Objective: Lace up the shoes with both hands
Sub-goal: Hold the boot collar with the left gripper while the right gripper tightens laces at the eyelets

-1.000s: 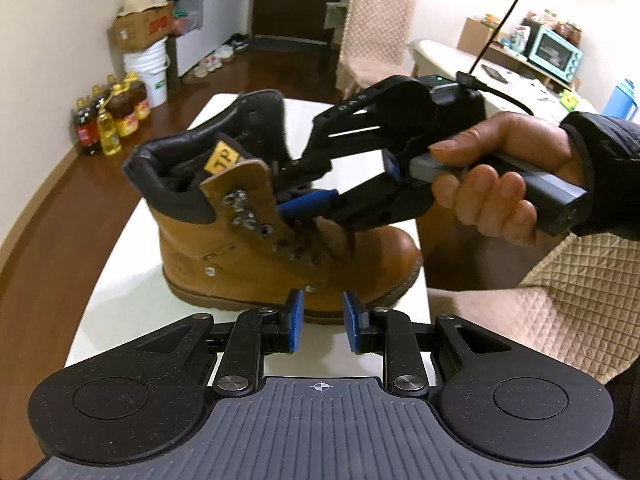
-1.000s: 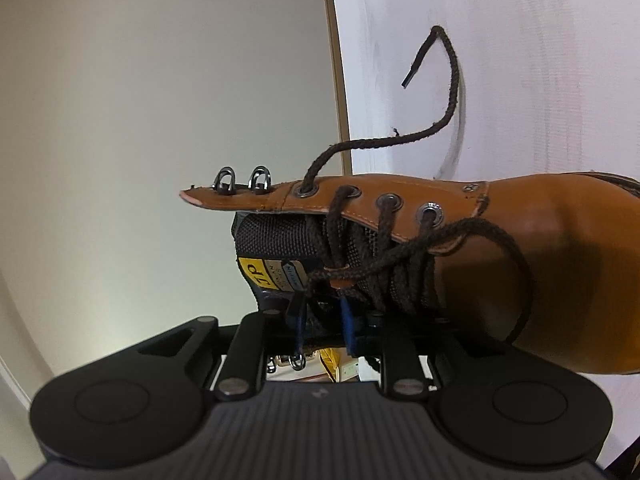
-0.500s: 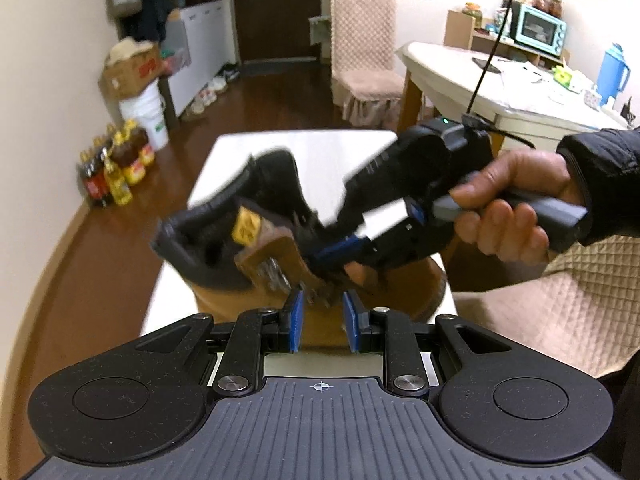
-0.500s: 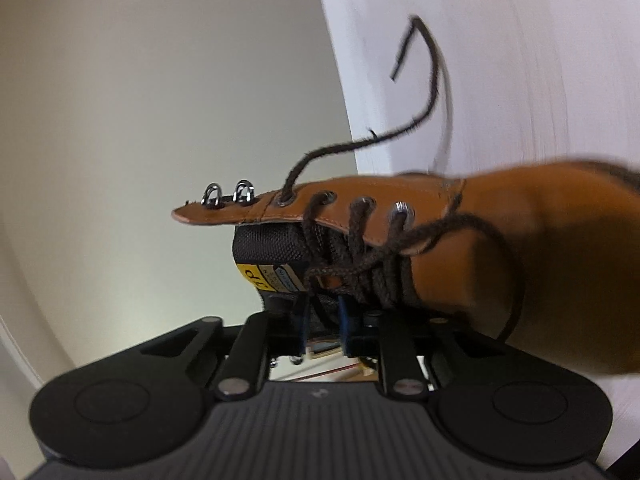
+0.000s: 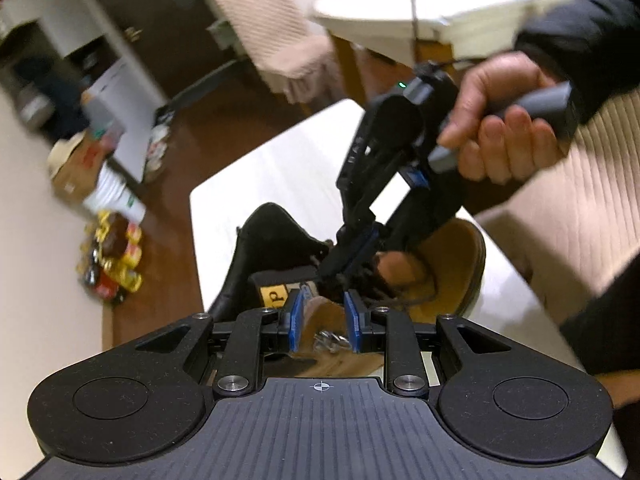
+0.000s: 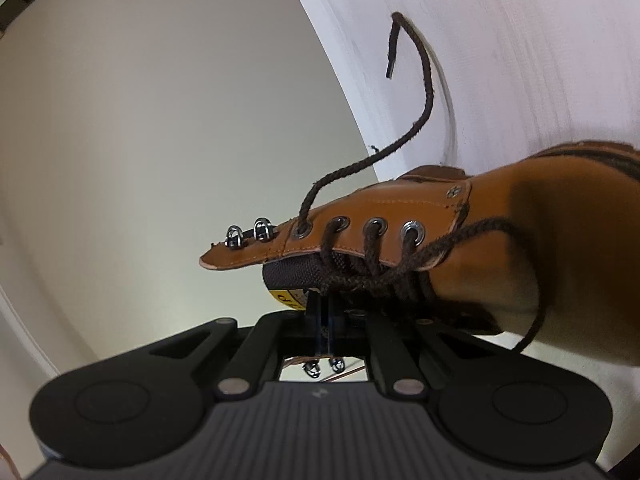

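Observation:
A tan leather boot [image 5: 448, 272] lies on its side on the white table [image 5: 280, 176], its dark brown lace threaded through the lower eyelets. My left gripper [image 5: 325, 320] is open, its blue pads on either side of the near eyelet flap with the metal hooks, not pressing it. A hand [image 5: 500, 132] holds my right gripper [image 5: 340, 268], which points into the lace crossings over the tongue. In the right wrist view its jaws [image 6: 325, 320] are closing, almost together, with a lace strand pinched at their tips. The boot [image 6: 520, 240] fills the right, and a free lace end [image 6: 424, 92] curls up over the table [image 6: 520, 40].
Oil bottles [image 5: 112, 260], a bucket and boxes stand on the wooden floor at the left. A padded chair [image 5: 280, 40] and a second table [image 5: 400, 20] stand behind. A quilted cushion [image 5: 580, 208] lies right of the table.
The right gripper's jaws have closed and it has sunk onto the laces at the tongue. The left gripper has rolled and come in close over the near eyelet flap, still open.

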`<state>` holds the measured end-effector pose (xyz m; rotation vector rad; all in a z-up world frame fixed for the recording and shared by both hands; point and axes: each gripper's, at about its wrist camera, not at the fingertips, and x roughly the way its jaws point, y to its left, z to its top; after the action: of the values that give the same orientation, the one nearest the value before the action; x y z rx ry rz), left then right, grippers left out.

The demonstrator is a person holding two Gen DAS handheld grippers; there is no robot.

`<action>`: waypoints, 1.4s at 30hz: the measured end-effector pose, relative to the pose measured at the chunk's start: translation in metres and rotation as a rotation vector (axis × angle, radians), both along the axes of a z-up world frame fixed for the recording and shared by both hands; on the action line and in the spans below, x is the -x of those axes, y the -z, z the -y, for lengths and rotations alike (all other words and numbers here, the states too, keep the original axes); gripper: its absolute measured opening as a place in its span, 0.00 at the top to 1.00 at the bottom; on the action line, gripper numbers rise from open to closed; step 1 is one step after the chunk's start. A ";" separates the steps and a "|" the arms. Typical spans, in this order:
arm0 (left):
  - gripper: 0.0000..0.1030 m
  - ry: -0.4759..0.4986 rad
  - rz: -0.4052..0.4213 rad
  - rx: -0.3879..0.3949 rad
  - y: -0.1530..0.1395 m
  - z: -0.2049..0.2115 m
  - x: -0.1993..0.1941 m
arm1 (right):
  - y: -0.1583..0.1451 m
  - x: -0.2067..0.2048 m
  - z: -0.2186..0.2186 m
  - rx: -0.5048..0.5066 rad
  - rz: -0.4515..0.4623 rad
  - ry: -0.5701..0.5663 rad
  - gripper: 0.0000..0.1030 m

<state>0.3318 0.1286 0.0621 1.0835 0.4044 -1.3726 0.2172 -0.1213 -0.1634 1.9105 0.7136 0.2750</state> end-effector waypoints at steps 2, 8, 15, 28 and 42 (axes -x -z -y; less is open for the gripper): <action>0.75 0.044 -0.002 -0.035 0.002 0.002 -0.003 | -0.001 -0.003 -0.001 0.000 -0.006 -0.017 0.96; 0.75 0.212 0.042 -0.117 0.009 -0.001 0.011 | 0.001 -0.011 -0.005 -0.001 -0.053 -0.073 0.96; 0.75 0.262 0.058 -0.131 0.011 -0.020 0.020 | 0.005 -0.019 -0.010 -0.041 -0.118 -0.122 0.96; 0.74 0.235 0.064 -0.071 0.014 -0.028 0.024 | -0.001 -0.038 -0.004 -0.024 -0.173 -0.252 0.95; 0.74 0.261 0.098 -0.057 0.015 -0.038 0.028 | -0.009 -0.037 -0.020 -0.005 -0.177 -0.257 0.95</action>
<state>0.3043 0.1663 0.0471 1.2790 0.2368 -1.5364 0.2543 -0.1011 -0.1547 1.8626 1.0806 0.2693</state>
